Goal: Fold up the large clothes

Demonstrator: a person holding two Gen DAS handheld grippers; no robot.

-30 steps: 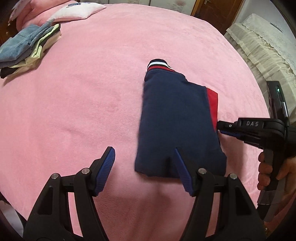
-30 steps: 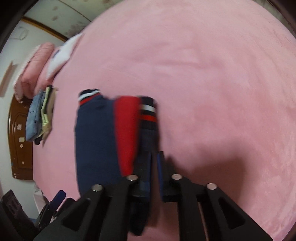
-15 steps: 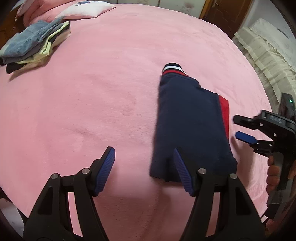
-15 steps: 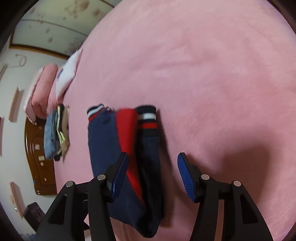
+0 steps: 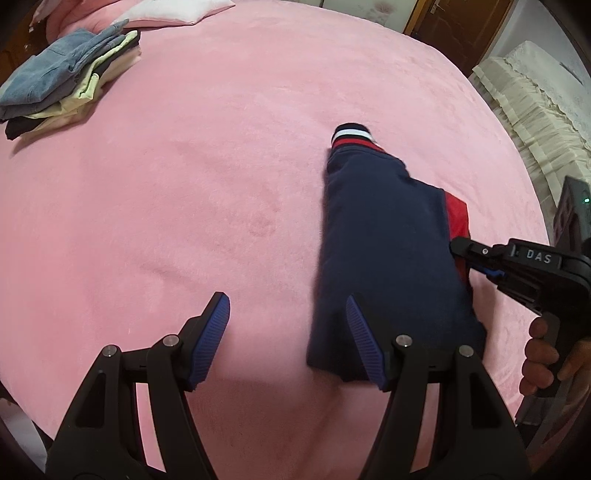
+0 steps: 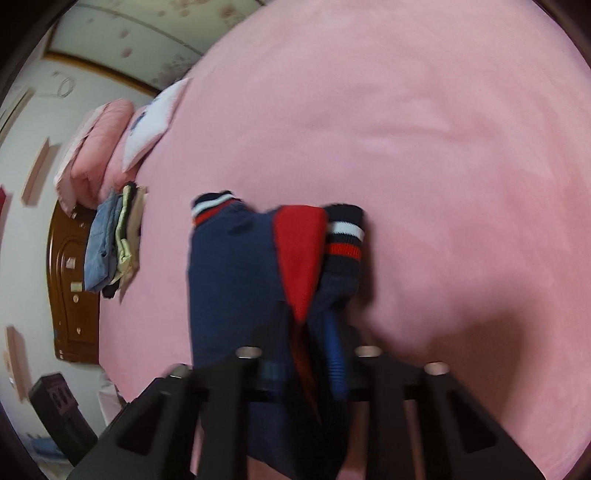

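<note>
Right wrist: gripper (image 6: 310, 363) pinching knit garment (image 6: 236, 280).

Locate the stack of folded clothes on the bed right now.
The folded stack sits at the far left of the pink bed in the left wrist view, beside the pillows, well apart from the navy garment.

Left gripper (image 5: 288, 332) — jaws spread wide, nothing between them, held low and level. Right gripper (image 6: 314, 354) — jaws drawn together, clamped on fabric; bare hand (image 5: 546, 354) wrapped round its handle
</note>
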